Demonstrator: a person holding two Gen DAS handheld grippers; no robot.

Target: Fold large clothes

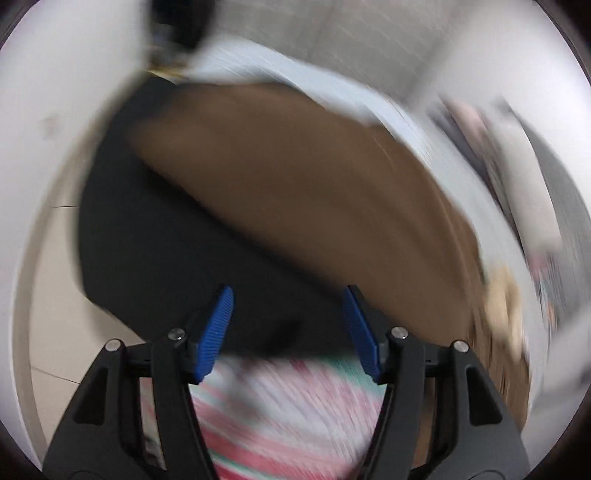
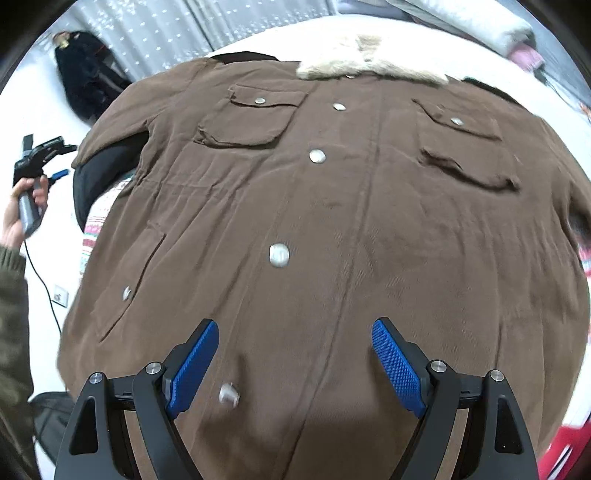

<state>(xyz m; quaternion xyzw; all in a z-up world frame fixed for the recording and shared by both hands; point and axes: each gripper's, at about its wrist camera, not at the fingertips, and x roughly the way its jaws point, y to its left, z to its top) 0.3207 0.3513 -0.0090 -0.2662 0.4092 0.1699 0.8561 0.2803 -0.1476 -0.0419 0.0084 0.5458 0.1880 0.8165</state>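
Note:
A large brown coat (image 2: 332, 221) with silver snap buttons, chest pockets and a pale fur collar (image 2: 369, 59) lies front-up, spread flat on a bed. My right gripper (image 2: 295, 354) is open and empty, hovering over the coat's lower front. My left gripper (image 1: 288, 325) is open and empty, over the coat's black inner sleeve part (image 1: 166, 240) beside the brown cloth (image 1: 295, 184); this view is blurred by motion. The left gripper also shows in the right wrist view (image 2: 44, 158), held in a hand at the coat's left side.
A patterned red, white and green cover (image 2: 92, 229) lies under the coat on the white bed (image 2: 44, 110). A dark garment (image 2: 85, 81) lies at the far left. A pillow (image 2: 480, 18) sits at the back right. A cable (image 2: 40, 280) trails at the left.

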